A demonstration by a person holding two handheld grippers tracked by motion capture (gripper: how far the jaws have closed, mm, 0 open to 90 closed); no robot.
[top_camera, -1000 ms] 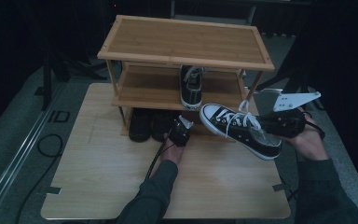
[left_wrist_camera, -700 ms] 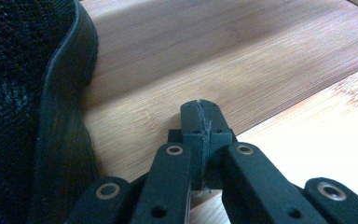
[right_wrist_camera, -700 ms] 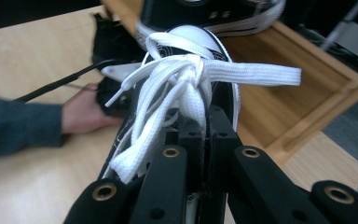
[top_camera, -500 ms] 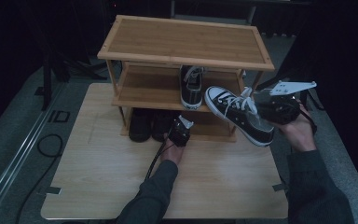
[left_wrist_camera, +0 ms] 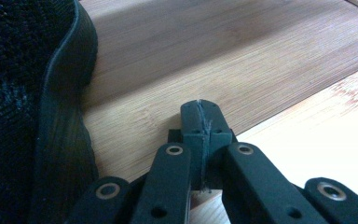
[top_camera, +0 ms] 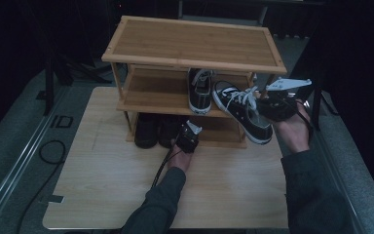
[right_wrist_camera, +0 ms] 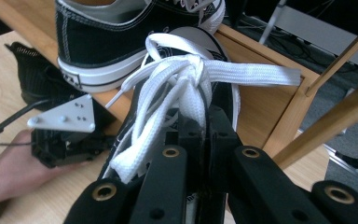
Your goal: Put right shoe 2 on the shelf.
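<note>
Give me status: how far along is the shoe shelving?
Done: one black sneaker stands on the rack's middle shelf, and dark shoes sit on the bottom level. In hand: the right gripper is shut on the second sneaker, held at the shelf's front edge. Left: setting it beside its mate. The left gripper is shut, idle.

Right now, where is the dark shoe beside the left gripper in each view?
High view: the dark shoe stands on the rack's bottom level, left of centre, beside the left gripper.
Left gripper view: it runs along the left edge, beside the shut jaws.
Right gripper view: it is at upper left, above the left gripper.
Shared landmark: the left gripper.
</note>
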